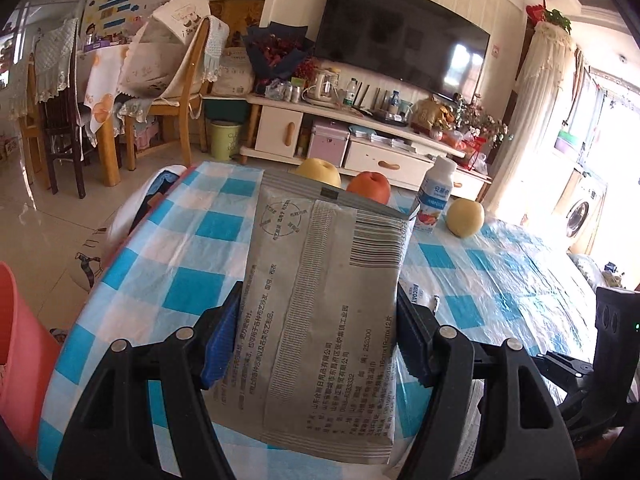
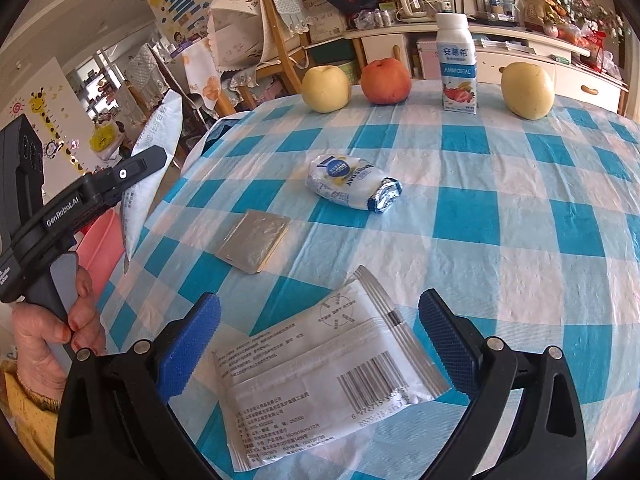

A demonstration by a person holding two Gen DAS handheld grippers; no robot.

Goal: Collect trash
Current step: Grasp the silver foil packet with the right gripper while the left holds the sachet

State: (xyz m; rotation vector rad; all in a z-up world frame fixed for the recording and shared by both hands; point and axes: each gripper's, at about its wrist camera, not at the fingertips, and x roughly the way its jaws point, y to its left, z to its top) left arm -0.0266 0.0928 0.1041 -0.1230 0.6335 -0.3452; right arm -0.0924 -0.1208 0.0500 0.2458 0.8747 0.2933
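Observation:
My left gripper [image 1: 318,336] is shut on a flat grey printed packet [image 1: 324,304] and holds it upright above the checked table's left side; the right wrist view shows the same packet [image 2: 154,168] edge-on in the left gripper. My right gripper [image 2: 320,340] is open, its jaws on either side of a white printed packet [image 2: 320,380] that lies flat on the table. A crumpled white and blue wrapper [image 2: 352,184] and a flat silver foil pouch [image 2: 254,244] lie further out.
A pink bin [image 1: 20,352] stands left of the table, also in the right wrist view [image 2: 102,248]. Two yellow pears [image 2: 326,88], [image 2: 528,90], a red apple [image 2: 386,80] and a yogurt bottle [image 2: 458,64] stand along the far table edge [image 2: 420,88].

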